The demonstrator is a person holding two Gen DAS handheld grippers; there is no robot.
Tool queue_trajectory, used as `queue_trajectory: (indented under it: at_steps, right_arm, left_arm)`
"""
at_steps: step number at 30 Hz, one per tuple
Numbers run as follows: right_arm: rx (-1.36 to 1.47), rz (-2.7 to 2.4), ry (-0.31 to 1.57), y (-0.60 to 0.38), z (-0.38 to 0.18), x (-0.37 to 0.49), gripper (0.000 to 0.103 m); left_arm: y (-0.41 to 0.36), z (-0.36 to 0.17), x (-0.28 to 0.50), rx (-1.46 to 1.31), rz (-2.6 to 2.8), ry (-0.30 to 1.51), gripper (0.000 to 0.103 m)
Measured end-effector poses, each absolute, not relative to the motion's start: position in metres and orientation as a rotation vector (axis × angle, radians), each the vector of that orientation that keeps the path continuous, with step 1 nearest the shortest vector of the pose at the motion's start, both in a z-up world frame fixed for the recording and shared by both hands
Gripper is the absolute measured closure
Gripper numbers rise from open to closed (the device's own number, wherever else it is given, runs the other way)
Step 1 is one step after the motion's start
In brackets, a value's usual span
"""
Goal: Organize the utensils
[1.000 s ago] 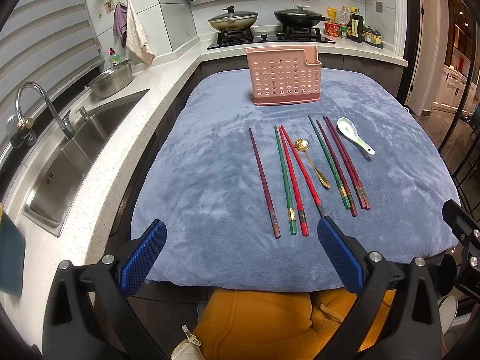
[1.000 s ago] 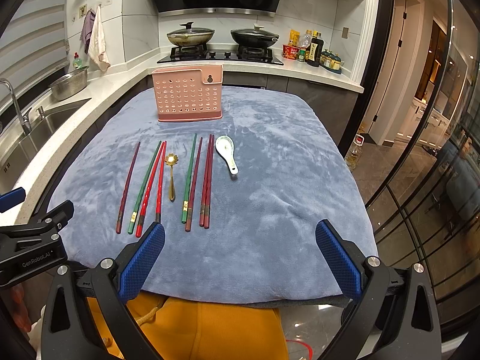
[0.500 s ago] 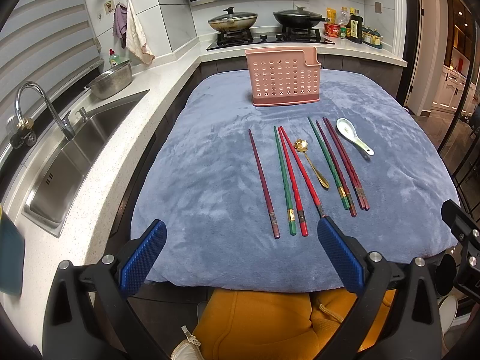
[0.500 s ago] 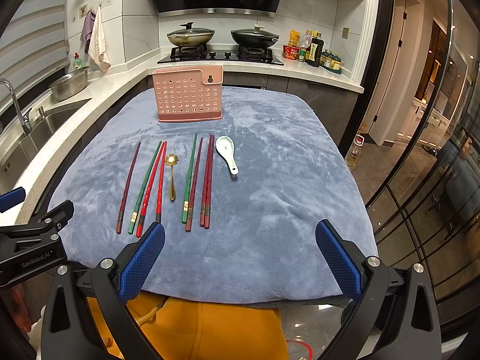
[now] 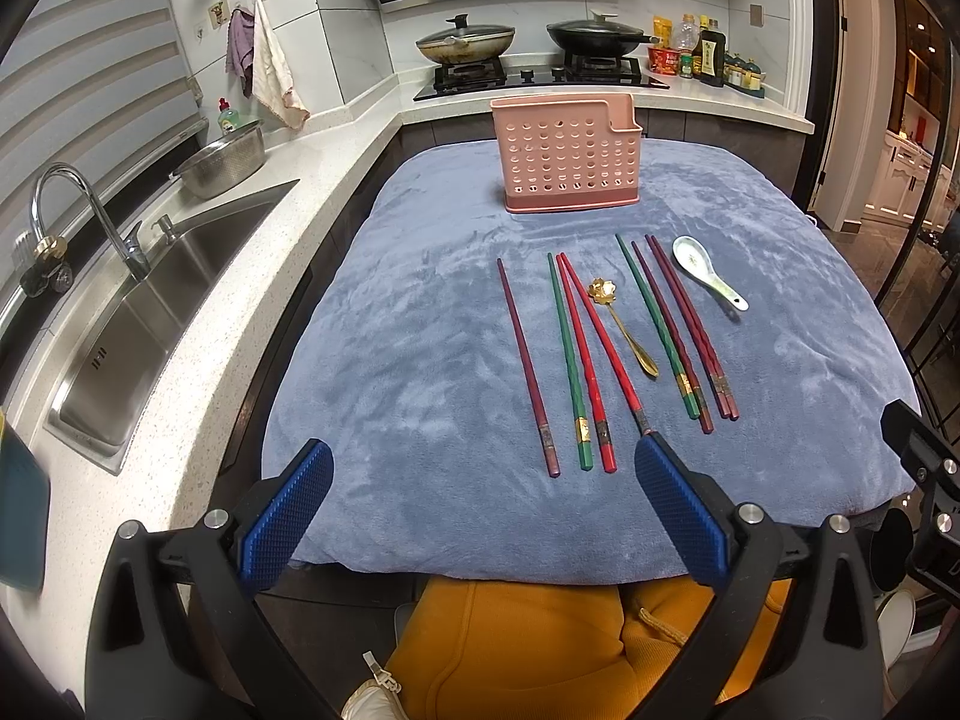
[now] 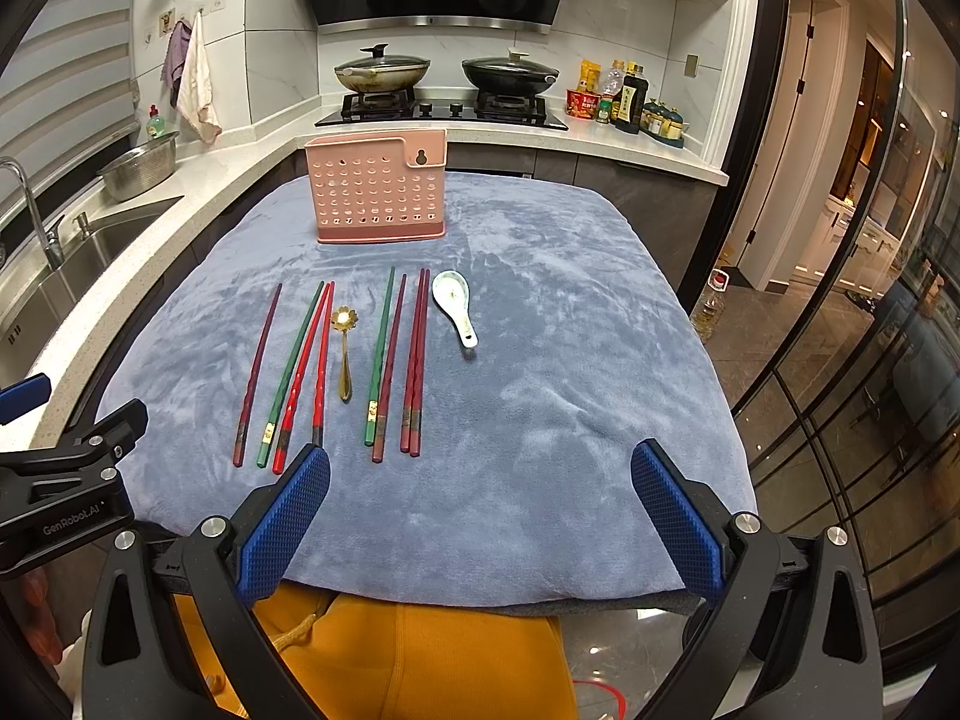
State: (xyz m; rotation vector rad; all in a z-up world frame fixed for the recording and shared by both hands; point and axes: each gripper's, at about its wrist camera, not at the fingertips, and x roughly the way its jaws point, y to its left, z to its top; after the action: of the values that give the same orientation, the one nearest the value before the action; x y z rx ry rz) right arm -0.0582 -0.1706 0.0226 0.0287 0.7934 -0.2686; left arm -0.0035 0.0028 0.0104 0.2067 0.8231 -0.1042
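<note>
You have not started sorting yet, as far as these views show: every utensil lies on the blue cloth [image 5: 420, 360] and the pink holder [image 5: 567, 159] at the far end looks empty through its holes (its inside is not visible from above, so treat that as a judgement).

Your left gripper [image 5: 483, 501] hangs at the near edge of the cloth with its blue pads spread wide and nothing between them. Your right gripper [image 6: 480, 501] is the same: fingers far apart, holding nothing, just short of the near ends of the chopsticks.

What is left is everything. The chopsticks [image 5: 579, 360] lie in a loose row, roughly parallel, with their decorated ends toward you: a dark red one alone on the left, then a green and two red close together, then a green and three dark red bunched on the right. The gold spoon [image 5: 621, 324] rests between the two groups, bowl pointing away from you. The white ceramic spoon [image 6: 456, 303] lies just beside the rightmost chopsticks, handle toward you.

The holder stands upright, well apart from the row, so each piece has to be lifted and carried across the cloth. Several chopsticks touch or nearly touch their neighbours (picking one cleanly will likely take care).
</note>
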Motion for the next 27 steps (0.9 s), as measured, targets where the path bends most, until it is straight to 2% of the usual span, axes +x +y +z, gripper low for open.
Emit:
queue_trajectory:
  at_steps: [27]
  right_arm:
    - [0.028,-0.267,0.792,-0.1670,0.0251,-0.0587,0.007]
  left_arm:
    - [0.0028,0.0129,-0.0032,0.207,-0.105,0.817,0.007]
